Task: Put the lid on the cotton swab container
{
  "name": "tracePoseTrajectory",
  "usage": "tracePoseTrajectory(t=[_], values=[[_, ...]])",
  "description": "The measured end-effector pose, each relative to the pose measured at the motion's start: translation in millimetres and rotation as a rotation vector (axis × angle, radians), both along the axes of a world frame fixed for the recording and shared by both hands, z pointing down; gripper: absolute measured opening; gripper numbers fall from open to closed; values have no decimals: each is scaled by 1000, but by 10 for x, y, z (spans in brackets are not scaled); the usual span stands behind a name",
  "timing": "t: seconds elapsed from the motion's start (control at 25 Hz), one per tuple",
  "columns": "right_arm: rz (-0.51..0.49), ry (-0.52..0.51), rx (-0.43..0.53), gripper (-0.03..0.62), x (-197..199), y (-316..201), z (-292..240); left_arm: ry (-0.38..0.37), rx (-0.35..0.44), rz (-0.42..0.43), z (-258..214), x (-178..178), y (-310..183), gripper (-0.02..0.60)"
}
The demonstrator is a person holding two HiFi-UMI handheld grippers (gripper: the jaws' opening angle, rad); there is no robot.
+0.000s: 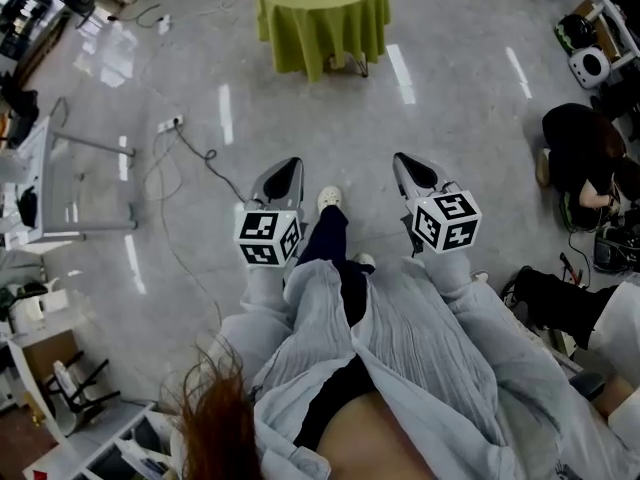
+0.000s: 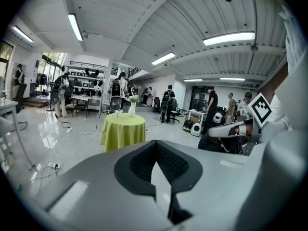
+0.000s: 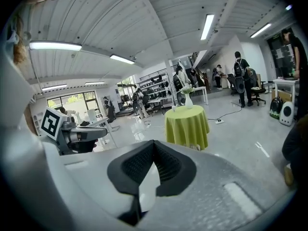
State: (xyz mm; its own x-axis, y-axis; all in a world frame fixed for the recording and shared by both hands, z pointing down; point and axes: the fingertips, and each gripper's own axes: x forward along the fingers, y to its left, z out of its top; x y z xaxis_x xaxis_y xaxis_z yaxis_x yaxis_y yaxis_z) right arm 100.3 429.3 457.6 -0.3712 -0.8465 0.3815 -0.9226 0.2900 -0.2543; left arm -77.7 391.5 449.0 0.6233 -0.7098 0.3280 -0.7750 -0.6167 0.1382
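A small white item (image 2: 118, 113), too small to tell whether it is the task's container or its lid, stands on a round table (image 1: 322, 18) draped in a yellow-green cloth at the far side of the hall, just beside a white vase (image 2: 132, 109) of flowers. Both grippers are well apart from the table and held out over the bare grey floor (image 1: 450, 108) in front of the person. The left gripper (image 1: 292, 164) has its jaws drawn together, the dark padded tips meeting with nothing between them. The right gripper (image 1: 402, 160) is likewise closed tip to tip and empty. The two point forward side by side, the left one's marker cube (image 1: 268, 236) and the right one's marker cube (image 1: 446, 220) nearest the person's pale sleeves, with one white shoe (image 1: 329, 199) on the floor between them. To the near left, a cable (image 1: 185, 148) trails across the floor from a power strip (image 1: 168, 124). At the right edge a person in black (image 1: 580, 158) crouches beside equipment. Further back, along the far wall, several people stand among desks and shelves under long ceiling lights.
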Motion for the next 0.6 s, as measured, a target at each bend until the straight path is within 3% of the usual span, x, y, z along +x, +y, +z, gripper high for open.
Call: tracePoseTrajectory(t=[0.6], values=[[39,25,10,2,82,-1179,-184,15,26,6,-170,-23,-1245,18]])
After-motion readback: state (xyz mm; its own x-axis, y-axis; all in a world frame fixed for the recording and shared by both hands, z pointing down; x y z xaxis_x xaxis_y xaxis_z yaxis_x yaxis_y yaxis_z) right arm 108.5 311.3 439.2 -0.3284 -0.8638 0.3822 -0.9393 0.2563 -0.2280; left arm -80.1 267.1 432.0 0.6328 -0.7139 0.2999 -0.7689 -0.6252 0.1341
